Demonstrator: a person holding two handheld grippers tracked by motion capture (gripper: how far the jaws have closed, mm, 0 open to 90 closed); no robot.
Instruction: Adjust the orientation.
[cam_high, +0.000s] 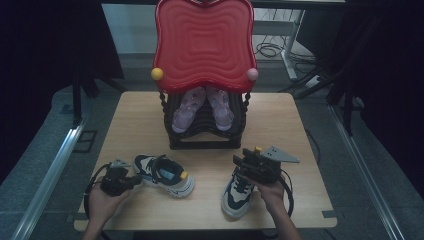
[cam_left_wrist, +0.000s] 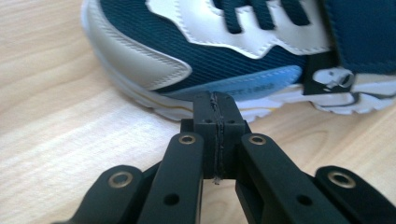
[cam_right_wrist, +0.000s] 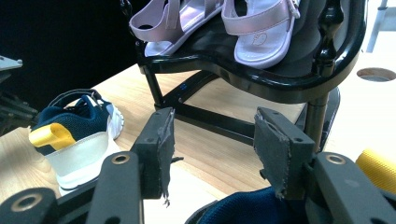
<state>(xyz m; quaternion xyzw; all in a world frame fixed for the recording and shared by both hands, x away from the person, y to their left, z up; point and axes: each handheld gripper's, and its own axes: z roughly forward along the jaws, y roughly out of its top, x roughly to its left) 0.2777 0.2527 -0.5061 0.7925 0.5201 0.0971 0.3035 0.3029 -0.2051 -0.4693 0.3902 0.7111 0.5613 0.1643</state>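
L sneaker (cam_high: 164, 174) lengthwise left-right, toe toward L gripper (cam_high: 131, 181).

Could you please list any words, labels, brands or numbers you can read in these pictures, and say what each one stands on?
None can be read.
Left sneaker, light blue side strip: small print, too blurred.
Same sneaker, black tag: a white emblem, no legible letters.
Pink sandal, strap: a faint drawn mark, no words.

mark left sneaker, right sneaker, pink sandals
left sneaker (cam_high: 165, 175), high view, on its navy upper.
right sneaker (cam_high: 236, 196), high view, on its toe end.
pink sandals (cam_right_wrist: 259, 36), right gripper view, on the front strap of the nearer sandal.
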